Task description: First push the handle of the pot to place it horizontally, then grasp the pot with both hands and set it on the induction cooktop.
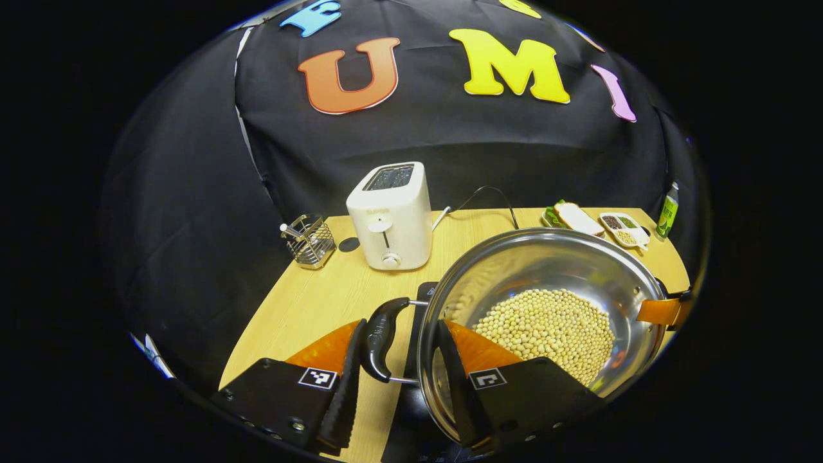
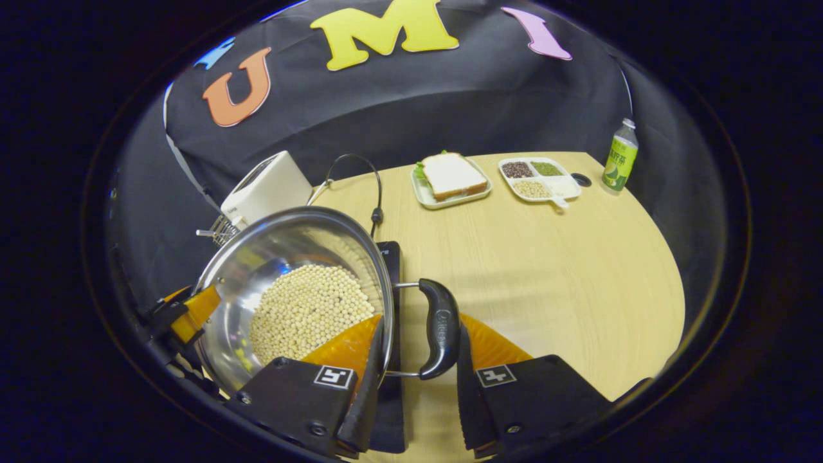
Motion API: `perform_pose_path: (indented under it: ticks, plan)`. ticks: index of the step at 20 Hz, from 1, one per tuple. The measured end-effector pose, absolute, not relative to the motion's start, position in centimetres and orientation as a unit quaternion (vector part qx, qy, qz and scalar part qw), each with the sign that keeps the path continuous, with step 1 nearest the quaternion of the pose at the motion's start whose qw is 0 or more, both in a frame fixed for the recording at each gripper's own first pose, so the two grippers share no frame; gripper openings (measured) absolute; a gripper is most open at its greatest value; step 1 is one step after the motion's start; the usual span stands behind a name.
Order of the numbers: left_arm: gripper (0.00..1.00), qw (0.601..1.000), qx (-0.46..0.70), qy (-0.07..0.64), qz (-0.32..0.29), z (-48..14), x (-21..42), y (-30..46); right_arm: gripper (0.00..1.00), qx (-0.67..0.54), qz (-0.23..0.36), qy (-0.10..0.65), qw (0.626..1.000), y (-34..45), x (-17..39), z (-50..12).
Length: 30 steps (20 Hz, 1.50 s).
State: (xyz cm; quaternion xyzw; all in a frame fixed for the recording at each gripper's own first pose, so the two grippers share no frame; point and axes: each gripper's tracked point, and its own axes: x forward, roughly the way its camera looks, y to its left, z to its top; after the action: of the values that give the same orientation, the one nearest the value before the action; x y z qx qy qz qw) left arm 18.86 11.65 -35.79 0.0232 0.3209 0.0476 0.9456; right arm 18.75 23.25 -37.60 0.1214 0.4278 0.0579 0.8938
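**Both handles bracketed, pot above the cooktop**

Nearest to you, your left gripper [image 1: 398, 379] straddles the pot's left handle [image 1: 380, 337]: one finger sits outside the black grip, the other inside the pot wall over the soybeans [image 1: 546, 331]. Your right gripper [image 2: 415, 379] mirrors this on the right handle [image 2: 439, 328], one finger inside the rim, one outside. On each side the jaws stand apart with a handle and a strip of wall between them. Whether the pads actually press is not clear, so I cannot tell if either grip is firm.

The stainless pot [image 2: 257, 257] tilts slightly, and the dark induction cooktop [image 2: 391, 308] lies directly beneath it; in the left gripper view the same black slab [image 1: 421, 302] peeks out beside the handle. Both handles lie level, so the push step looks finished and the two-handed grasp is in place. What remains, by my reading, is settling the pot flat on the cooktop and letting go.

Farther back stand the white toaster [image 1: 391, 215] and wire rack [image 1: 310, 241]; across the table [image 2: 546, 270] sit the sandwich plate [image 2: 451, 177], divided dish [image 2: 537, 177] and green bottle [image 2: 620, 157].
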Motion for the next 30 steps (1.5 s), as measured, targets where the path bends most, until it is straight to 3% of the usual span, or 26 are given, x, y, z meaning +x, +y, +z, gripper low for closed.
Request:
perform_pose_path:
  ticks: [21, 23, 24, 25, 26, 30]
  plan:
    - [0.62, 0.948, 0.005, 0.317, 0.018, -38.4, 18.8, 13.4, 0.55, 0.109, 0.04, 0.416, 0.902, 25.1, 18.8, -38.5]
    - [0.66, 0.949, 0.002, 0.315, 0.018, -38.7, 18.6, 13.6, 0.58, 0.109, 0.046, 0.411, 0.904, 25.1, 18.9, -38.4]
    - [0.63, 0.947, 0.006, 0.32, 0.026, -39.0, 18.3, 14.2, 0.65, 0.11, 0.049, 0.41, 0.904, 25.2, 18.6, -38.2]
    - [0.8, 0.946, 0.006, 0.322, 0.033, -39.2, 17.9, 14.8, 0.71, 0.11, 0.045, 0.409, 0.905, 24.7, 18.6, -38.2]
    - [0.98, 0.947, -0.001, 0.319, 0.031, -39.0, 17.8, 14.7, 0.83, 0.111, 0.039, 0.403, 0.907, 24.4, 18.7, -38.4]
    - [0.97, 0.951, 0.012, 0.308, 0.035, -37.8, 17.5, 14.8, 0.86, 0.103, 0.042, 0.39, 0.914, 24.0, 18.6, -37.5]
